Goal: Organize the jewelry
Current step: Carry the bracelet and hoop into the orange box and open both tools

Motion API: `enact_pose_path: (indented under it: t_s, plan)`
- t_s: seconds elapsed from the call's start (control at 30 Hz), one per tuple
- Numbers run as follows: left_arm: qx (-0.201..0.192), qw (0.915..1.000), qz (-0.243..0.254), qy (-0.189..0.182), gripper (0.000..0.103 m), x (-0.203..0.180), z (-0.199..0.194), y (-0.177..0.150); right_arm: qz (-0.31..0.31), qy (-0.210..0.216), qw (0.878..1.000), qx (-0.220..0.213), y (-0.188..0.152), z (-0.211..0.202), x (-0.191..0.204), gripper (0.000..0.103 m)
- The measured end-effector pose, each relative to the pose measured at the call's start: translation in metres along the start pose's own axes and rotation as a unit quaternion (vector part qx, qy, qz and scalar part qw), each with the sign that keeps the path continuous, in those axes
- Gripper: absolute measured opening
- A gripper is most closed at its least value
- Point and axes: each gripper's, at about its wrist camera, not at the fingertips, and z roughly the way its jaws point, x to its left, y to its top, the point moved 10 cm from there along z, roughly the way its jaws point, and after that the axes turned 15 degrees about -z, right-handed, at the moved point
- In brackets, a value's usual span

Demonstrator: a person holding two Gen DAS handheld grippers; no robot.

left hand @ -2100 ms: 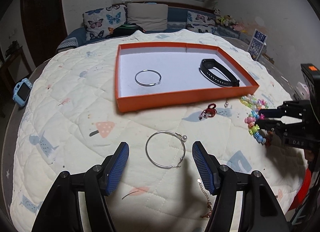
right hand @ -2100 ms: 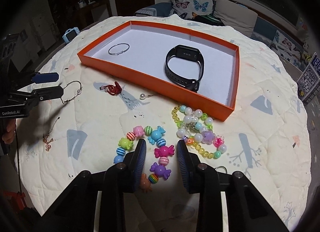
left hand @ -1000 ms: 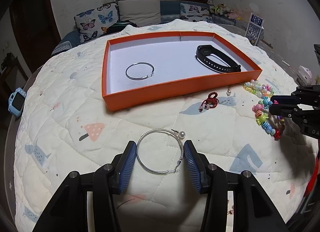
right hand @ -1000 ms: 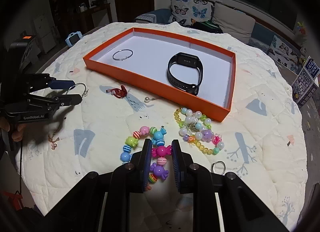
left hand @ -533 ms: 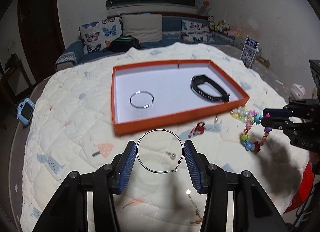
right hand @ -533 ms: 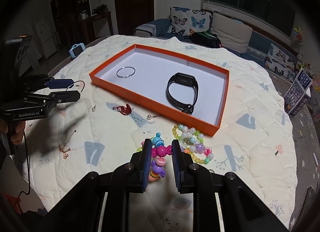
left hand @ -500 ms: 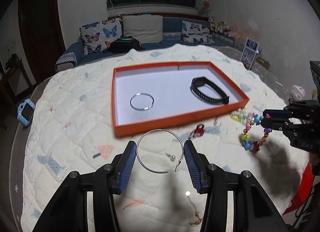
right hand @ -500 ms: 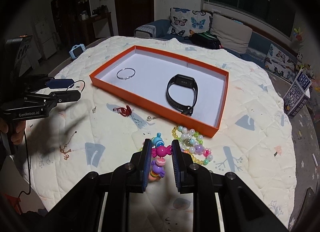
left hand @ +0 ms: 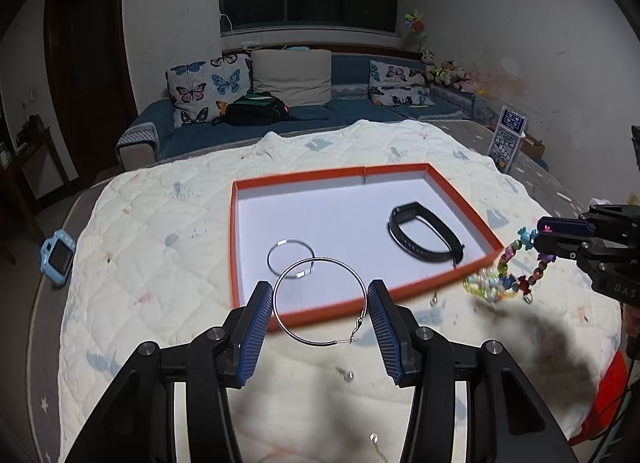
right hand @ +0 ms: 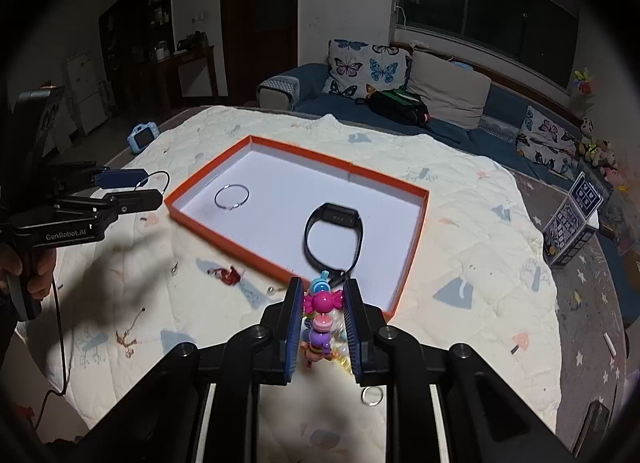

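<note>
Left tongs: clamped on the big hoop earring, which spans the gap between the blue pads and faces the camera, lifted off the quilt.
Right tongs: clamped on the candy bead bracelet; in the left wrist view its loop hangs below the tips at the right edge of the frame.
Key relation: the orange tray lies straight ahead of both tongs; its near wall sits just past the hoop in the lower centre of the left view, so the left hand looks nearer to a drop, I judge.
Tray contents: a small hoop at the left, a black watch band at the right.
Left on the quilt: a red charm, a chain, a ring, small studs.
Hard to make out: the clear bead bracelet is mostly hidden behind the right tongs; the hoop's pearl is not visible.
</note>
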Motion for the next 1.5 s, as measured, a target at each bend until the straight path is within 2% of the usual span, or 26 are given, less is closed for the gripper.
enact_pose_path:
  t_s: [0.23, 0.73, 0.87, 1.1, 1.3, 1.5]
  plan:
    - [0.009, 0.9999, -0.005, 0.007, 0.052, 0.001, 0.033, 0.021, 0.002, -0.004, 1.0, -0.007, 0.019, 0.016, -0.017, 0.023]
    - [0.058, 0.9983, -0.006, 0.007, 0.053, 0.002, 0.106, 0.018, 0.026, 0.012, 1.0, -0.003, 0.035, 0.064, -0.029, 0.023]
    - [0.067, 0.9977, -0.008, 0.007, 0.053, 0.004, 0.118, 0.014, 0.027, 0.008, 1.0, 0.01, 0.03, 0.074, -0.034, 0.023]
    - [0.075, 0.9971, -0.007, 0.006, 0.053, 0.003, 0.129, 0.008, 0.049, 0.001, 0.999, -0.018, 0.038, 0.066, -0.05, 0.023]
    - [0.08, 0.9967, -0.008, 0.002, 0.053, 0.001, 0.136, 0.006, 0.05, -0.017, 0.999, -0.011, 0.043, 0.078, -0.063, 0.023]
    - [0.09, 0.9959, -0.012, 0.001, 0.055, 0.005, 0.145, 0.004, 0.082, 0.002, 0.997, -0.003, 0.041, 0.101, -0.072, 0.023]
